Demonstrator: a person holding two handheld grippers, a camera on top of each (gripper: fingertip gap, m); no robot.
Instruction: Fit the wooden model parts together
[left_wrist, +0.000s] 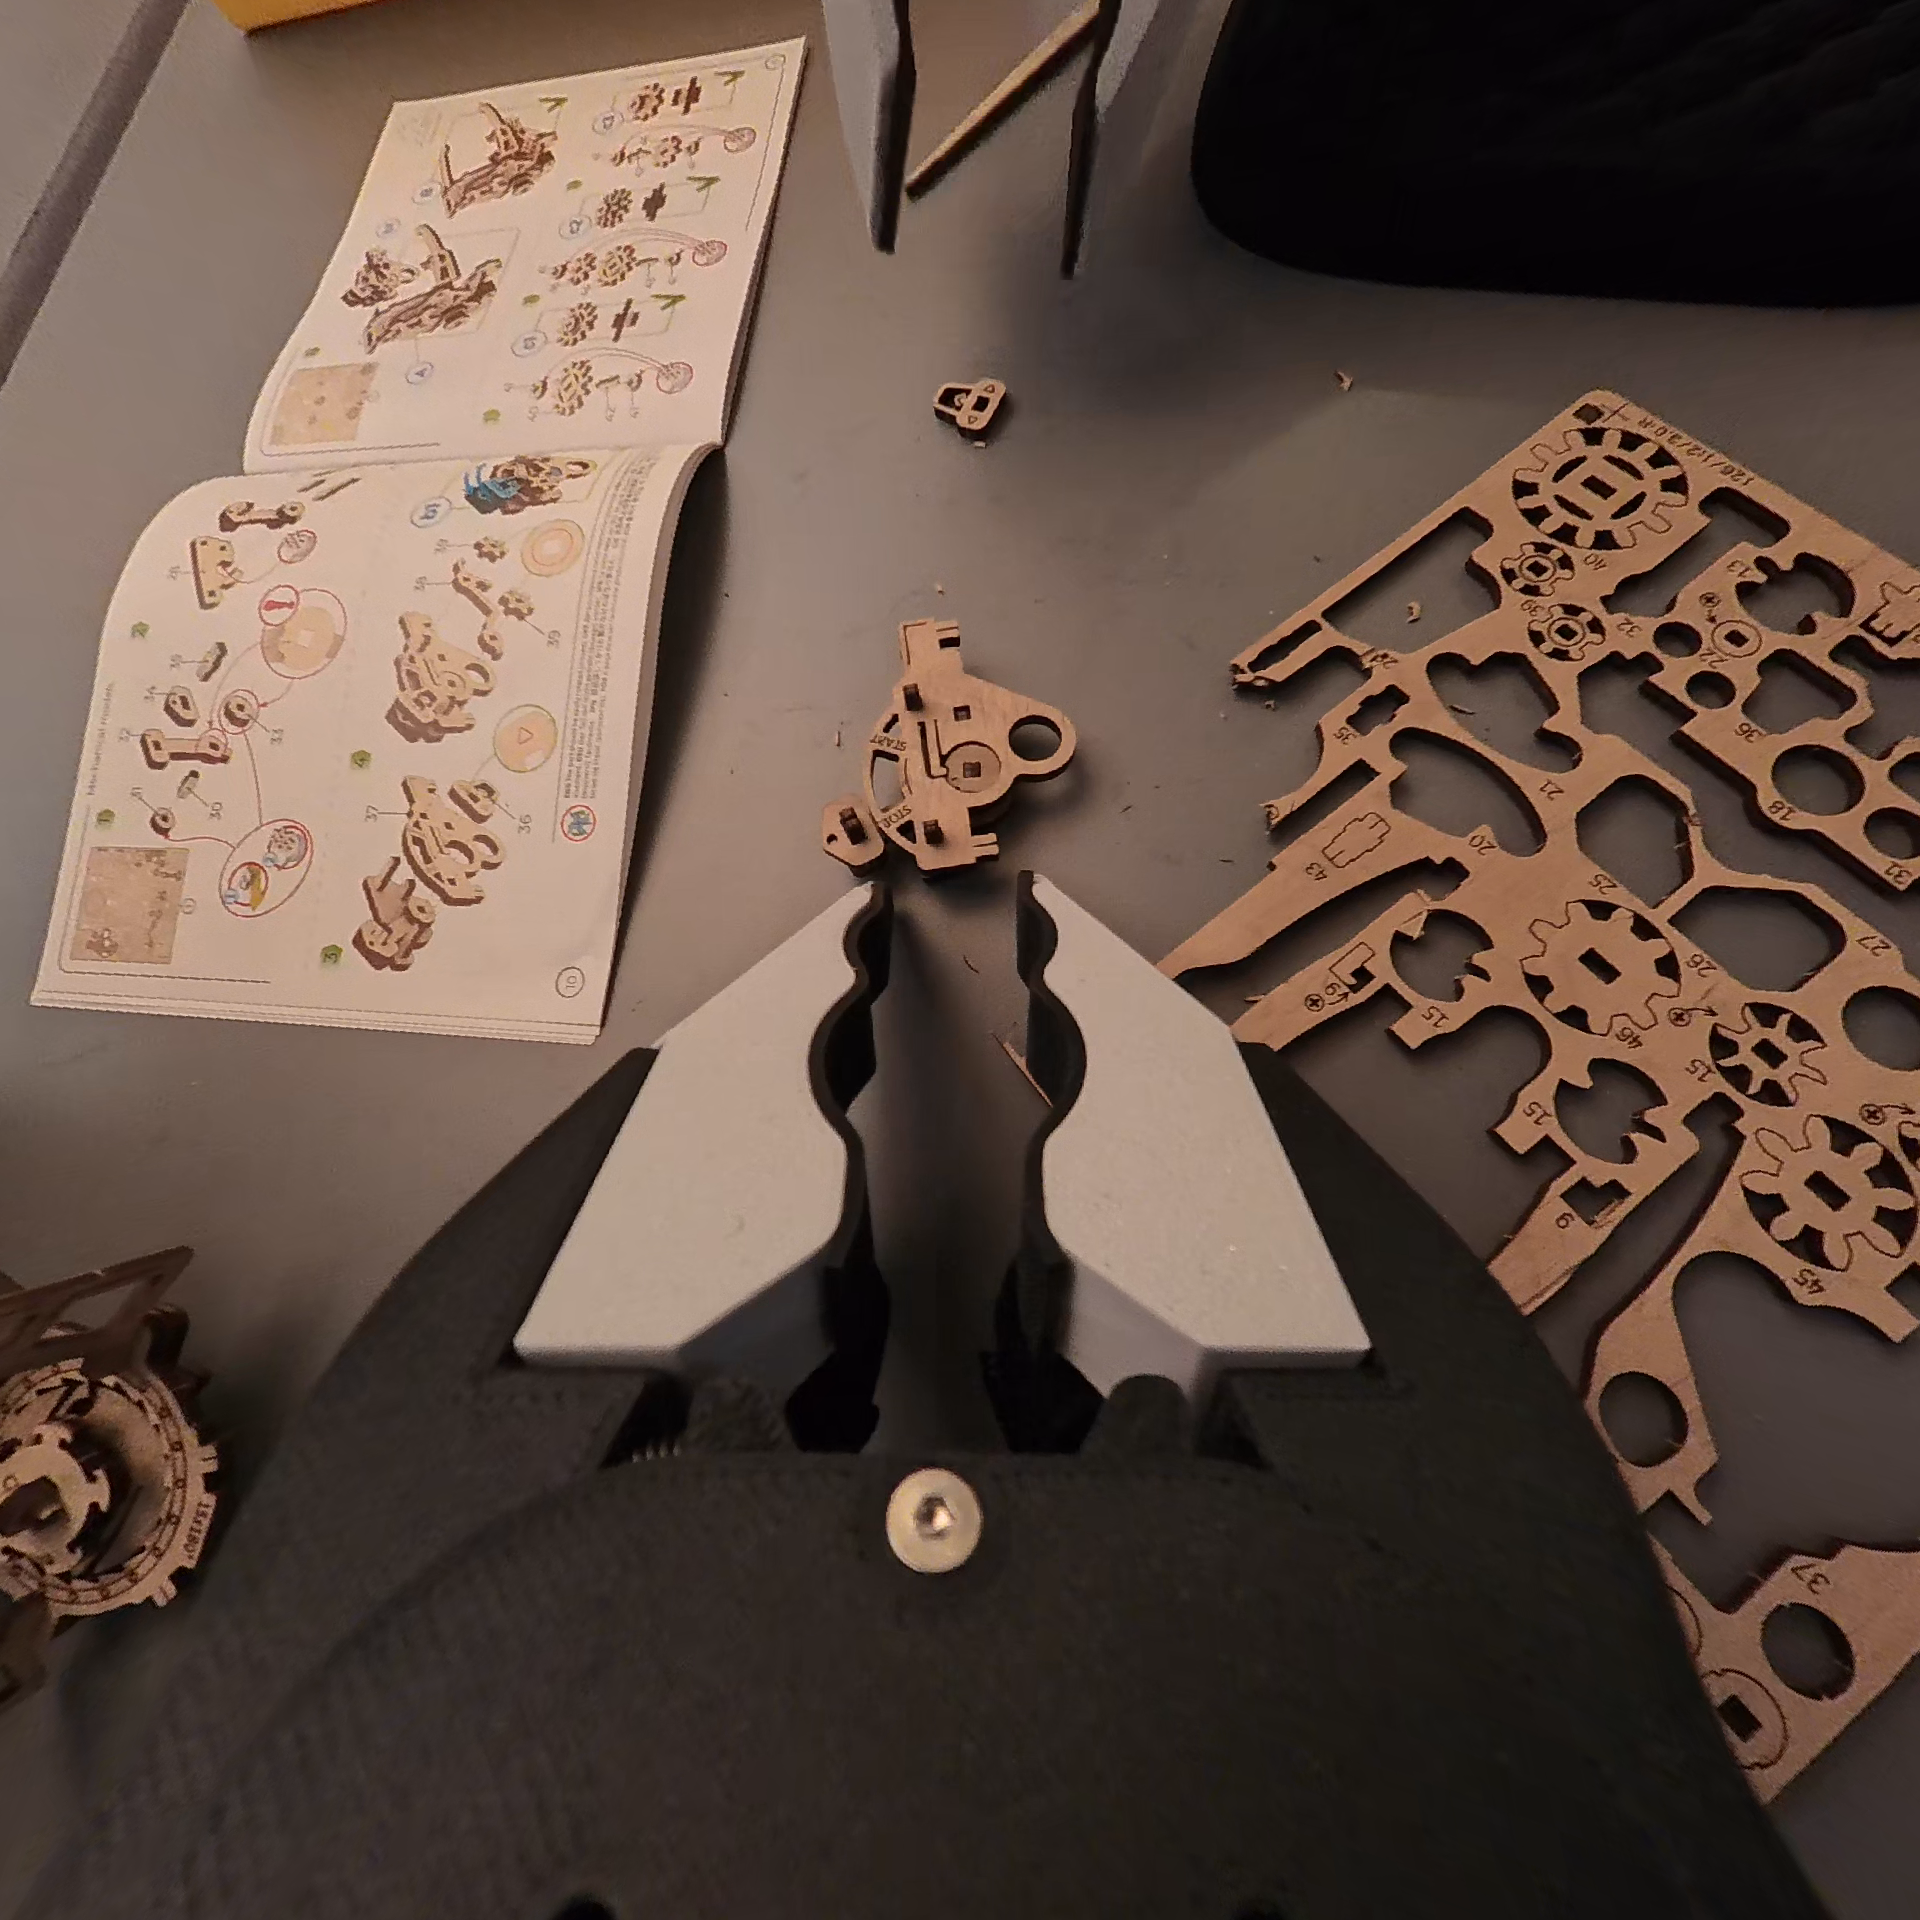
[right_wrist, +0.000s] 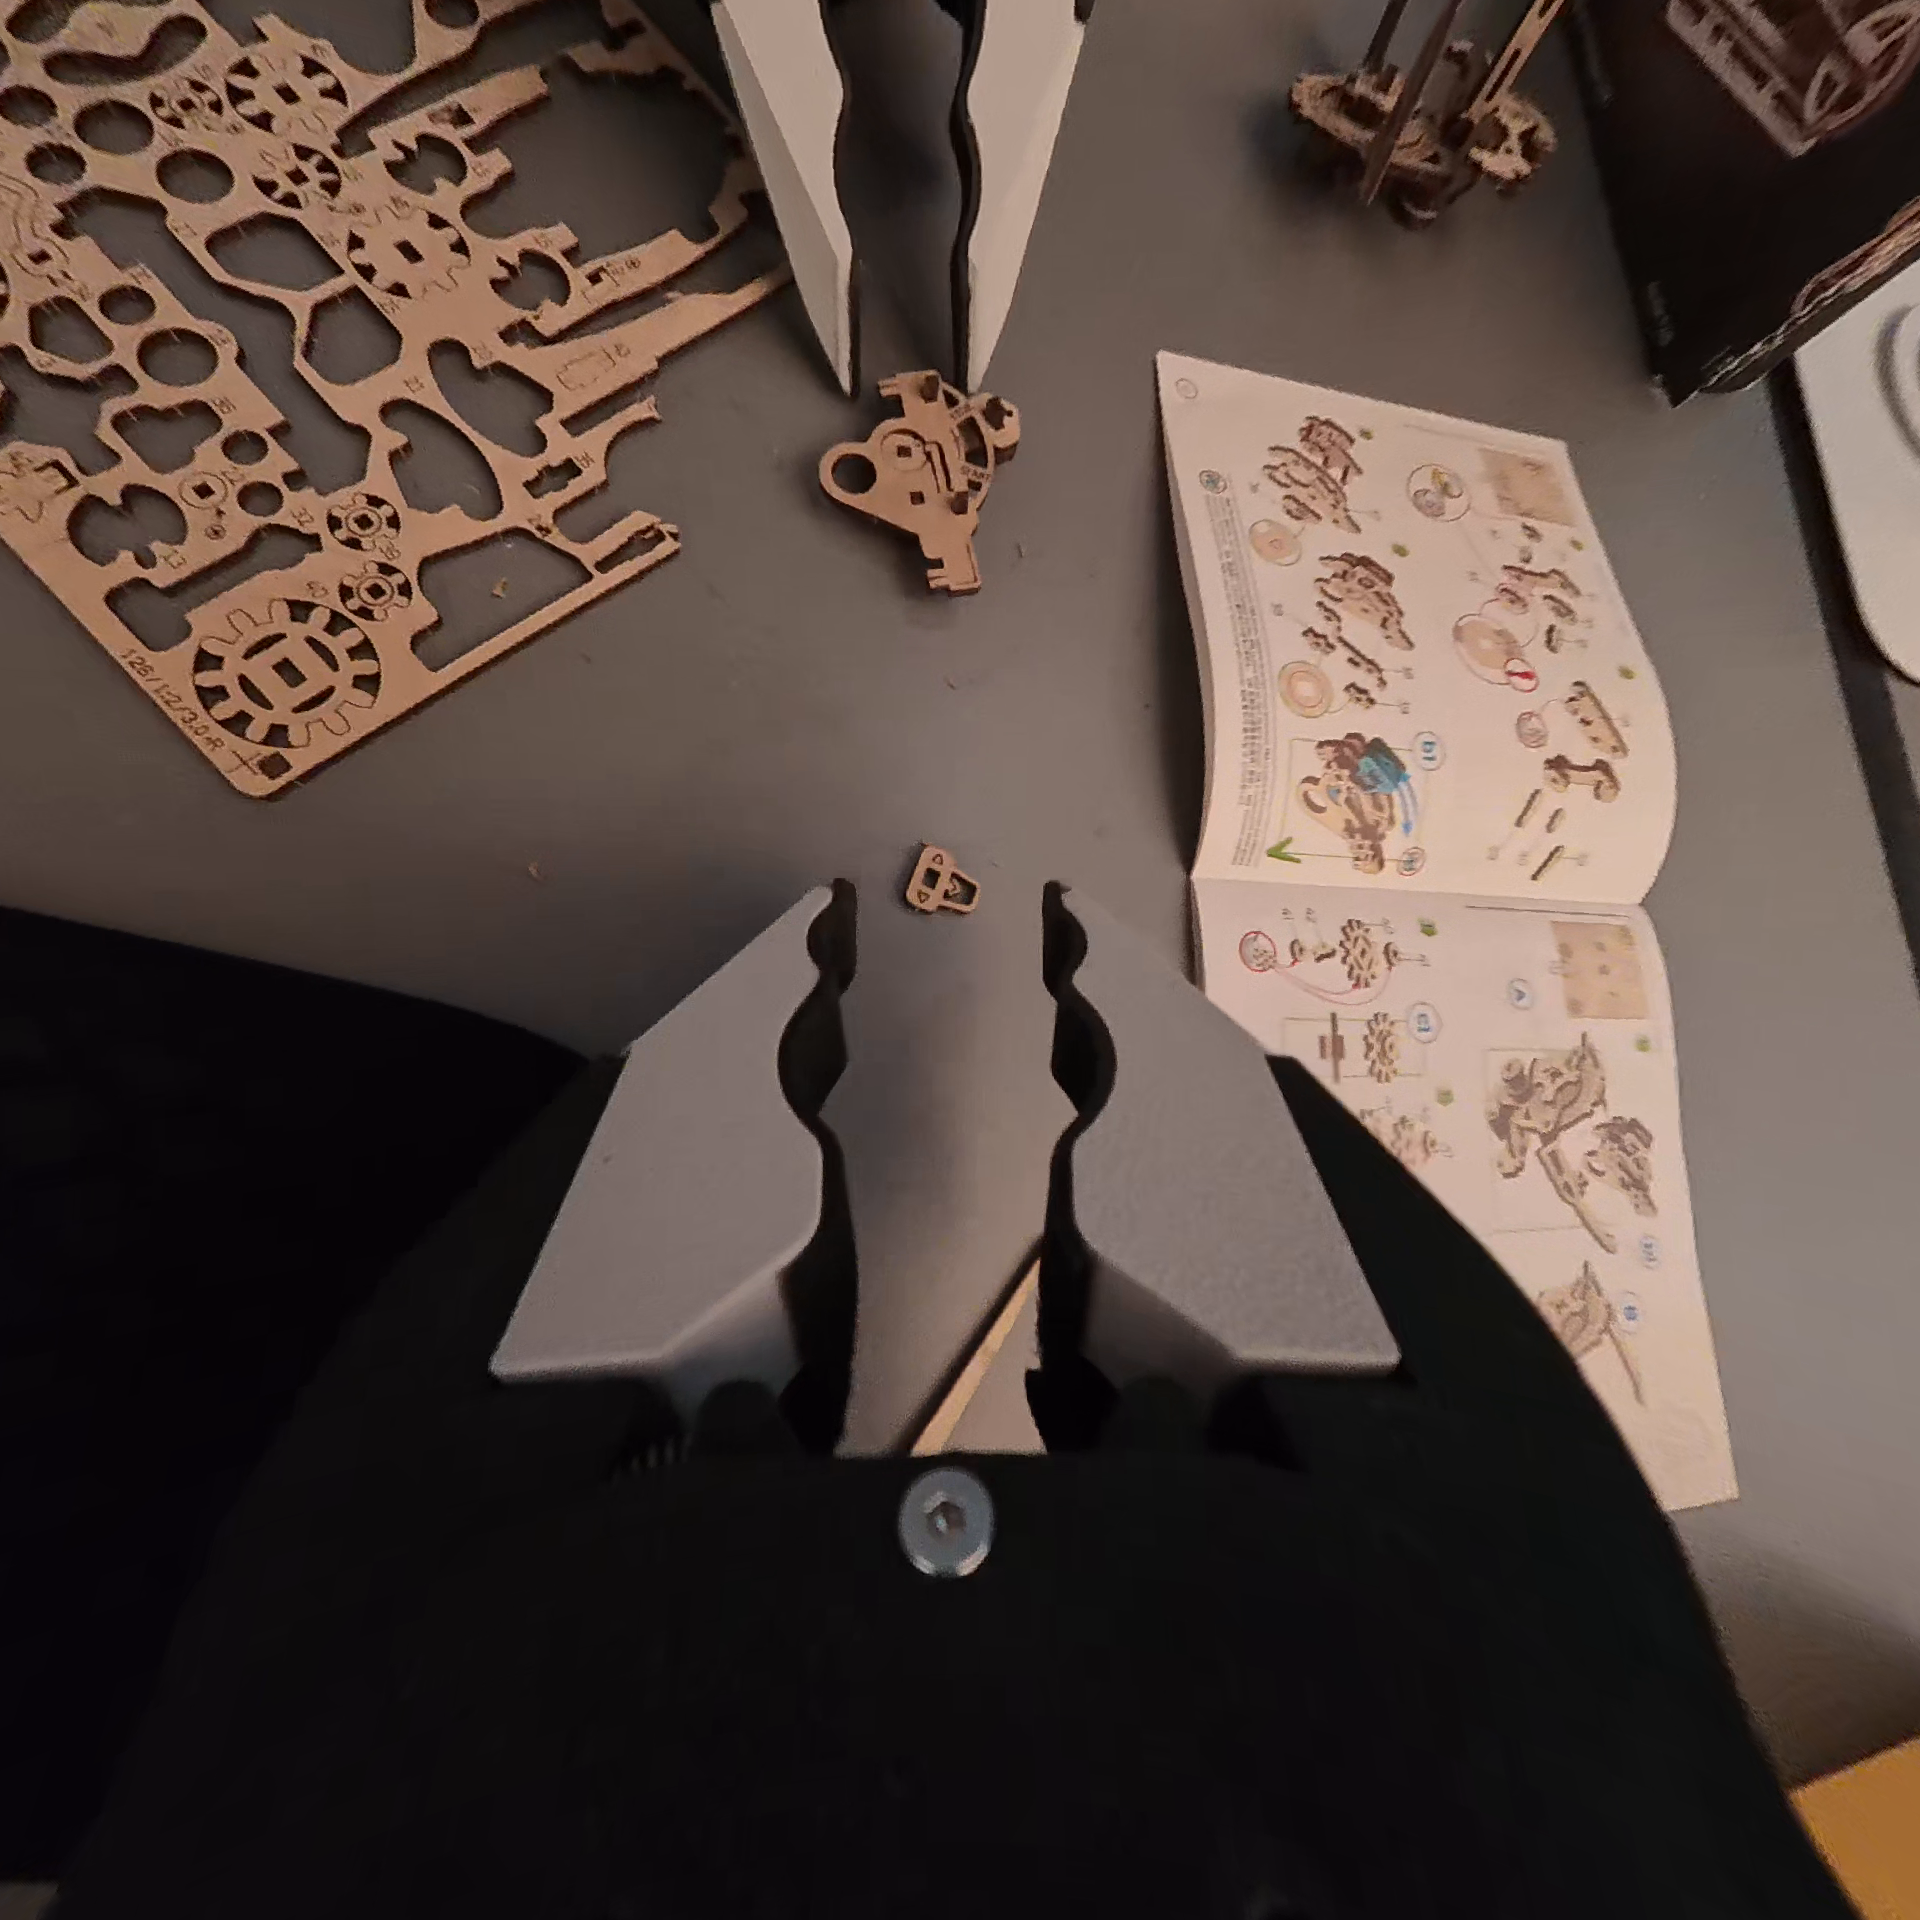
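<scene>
A partly built wooden assembly (left_wrist: 951, 764) lies flat on the grey table, just ahead of my left gripper (left_wrist: 954, 894), which is open and empty. It also shows in the right wrist view (right_wrist: 925, 478), at the left gripper's tips (right_wrist: 904, 374). A small loose wooden piece (right_wrist: 938, 881) lies just ahead of my right gripper (right_wrist: 948, 896), which is open and empty. That piece also shows in the left wrist view (left_wrist: 971, 403), below the right gripper's tips (left_wrist: 977, 249). A thin wooden stick (left_wrist: 997, 104) lies under the right gripper.
A laser-cut wooden parts sheet (left_wrist: 1621, 987) lies on the table, also in the right wrist view (right_wrist: 312, 395). An open instruction booklet (left_wrist: 416, 582) lies on the other side (right_wrist: 1434, 831). A built gear model (left_wrist: 83, 1455) stands by the left gripper. A dark cloth (left_wrist: 1558, 145) lies nearby.
</scene>
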